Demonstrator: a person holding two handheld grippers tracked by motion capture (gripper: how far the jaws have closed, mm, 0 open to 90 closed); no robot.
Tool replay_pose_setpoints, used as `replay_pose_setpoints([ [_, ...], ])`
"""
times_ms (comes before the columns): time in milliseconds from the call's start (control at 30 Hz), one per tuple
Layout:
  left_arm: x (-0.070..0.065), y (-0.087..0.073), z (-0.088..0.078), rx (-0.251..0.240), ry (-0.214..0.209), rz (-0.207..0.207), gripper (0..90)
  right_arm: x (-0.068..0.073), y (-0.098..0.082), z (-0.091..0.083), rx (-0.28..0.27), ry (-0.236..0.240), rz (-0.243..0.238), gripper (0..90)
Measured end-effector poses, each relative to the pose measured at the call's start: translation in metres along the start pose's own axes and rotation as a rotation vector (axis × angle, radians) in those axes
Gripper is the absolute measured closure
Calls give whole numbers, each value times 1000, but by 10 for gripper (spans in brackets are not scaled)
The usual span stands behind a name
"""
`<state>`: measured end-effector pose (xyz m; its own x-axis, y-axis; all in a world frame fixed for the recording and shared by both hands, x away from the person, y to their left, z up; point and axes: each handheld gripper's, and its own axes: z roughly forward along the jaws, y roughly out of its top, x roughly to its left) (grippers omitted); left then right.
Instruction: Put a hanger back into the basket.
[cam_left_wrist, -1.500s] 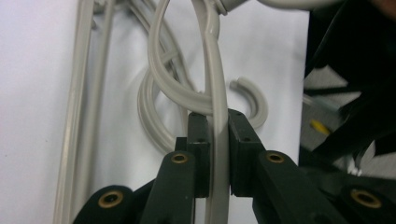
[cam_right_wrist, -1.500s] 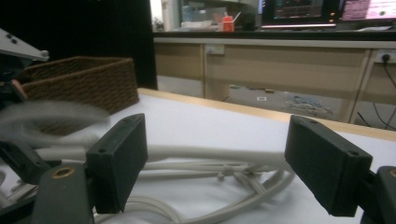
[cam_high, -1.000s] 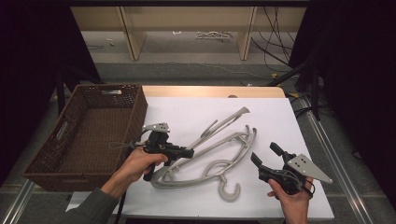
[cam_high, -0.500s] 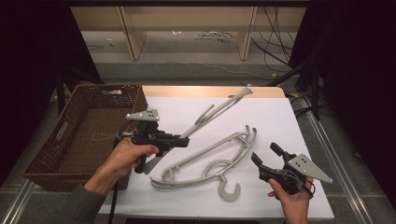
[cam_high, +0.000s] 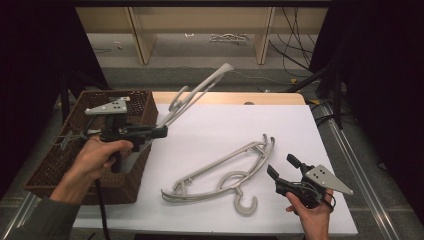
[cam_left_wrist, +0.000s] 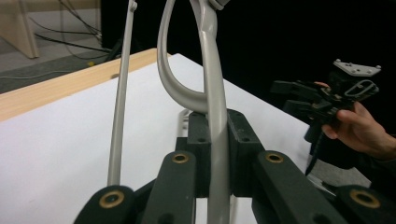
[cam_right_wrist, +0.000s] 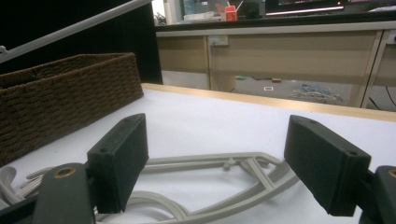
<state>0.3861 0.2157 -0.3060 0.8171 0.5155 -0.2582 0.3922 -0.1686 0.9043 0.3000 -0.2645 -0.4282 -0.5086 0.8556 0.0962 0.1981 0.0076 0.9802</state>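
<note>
The table (cam_high: 225, 125), covered in white with a wooden strip along its far edge, carried a brown woven basket (cam_high: 65, 165) at its left side. Near the middle of the white surface, toward the near right, a grey hanger (cam_high: 220, 172) lay flat with its hook pointing to the near edge. A second grey hanger (cam_high: 192, 97) was off the table, slanting up from the near left to the far right above the basket's right wall. The left gripper (cam_high: 159, 132), held in a hand (cam_high: 92, 157) over the basket, had its jaws clamped on the lower end of that lifted hanger; in the left gripper view the hanger's bar (cam_left_wrist: 215, 140) ran straight up between the closed black pads. The right gripper (cam_high: 281, 168), in a hand (cam_high: 307, 215) at the near right corner, sat just right of the lying hanger with its jaws spread wide and nothing between them, pointing toward that hanger.
</note>
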Motion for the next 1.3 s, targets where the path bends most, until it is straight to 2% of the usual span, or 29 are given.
replay_pose_setpoints([
  [67,11,-5,-15,11,19,-23,817,1,0,0,-3,-1,4,215],
  [133,15,-6,-19,16,35,-29,817,2,-1,2,-6,-4,-6,211],
  [167,26,-11,-27,16,67,-41,817,3,-1,2,12,3,-6,211],
  [200,26,-11,-27,16,67,-41,817,3,-1,2,12,3,-6,211],
  [233,37,-16,-36,5,91,-51,817,4,0,3,7,6,-11,209],
  [267,37,-16,-36,5,91,-51,817,4,0,3,8,8,-15,208],
  [300,47,-21,-45,-2,116,-63,817,5,0,3,29,7,-22,207],
  [333,47,-21,-45,-2,116,-63,817,6,-1,4,11,4,-30,206],
  [367,54,-25,-52,5,137,-52,817,6,-1,4,29,3,-36,204],
  [400,58,-27,-57,11,152,-50,817,6,-2,5,25,24,-23,203],
  [433,60,-29,-60,12,162,-45,817,6,-2,6,6,16,-28,201],
  [467,60,-29,-60,12,162,-45,817,6,-1,5,12,3,-32,200],
  [500,66,-33,-68,12,176,-45,817,6,-1,6,15,9,-37,199],
  [600,70,-38,-77,9,199,-37,817,6,-2,5,29,12,-28,197],
  [633,72,-40,-80,8,203,-38,817,6,-2,6,11,19,-18,197],
  [733,75,-49,-88,24,218,-44,817,7,-2,6,31,13,-31,197],
  [800,76,-52,-91,30,226,-42,817,7,-3,7,30,13,-27,196],
  [867,79,-62,-99,34,244,-44,817,7,-2,7,35,17,-21,196],
  [933,80,-64,-101,37,247,-42,817,7,-2,7,34,11,-35,196],
  [967,83,-71,-108,46,267,-38,817,7,-3,8,48,15,-36,195],
  [1033,86,-77,-114,49,276,-39,817,8,-3,9,35,17,-31,195],
  [1100,89,-84,-119,69,288,-29,817,9,-3,9,49,19,-30,196],
  [1167,93,-90,-125,85,302,-30,817,9,-5,10,38,19,-29,196],
  [1200,93,-90,-125,85,302,-30,817,8,-5,11,21,23,-34,196],
  [1233,96,-95,-130,81,306,-31,817,8,-4,10,38,15,-34,196],
  [1300,98,-101,-134,79,301,-35,817,9,-4,10,33,13,-35,196],
])
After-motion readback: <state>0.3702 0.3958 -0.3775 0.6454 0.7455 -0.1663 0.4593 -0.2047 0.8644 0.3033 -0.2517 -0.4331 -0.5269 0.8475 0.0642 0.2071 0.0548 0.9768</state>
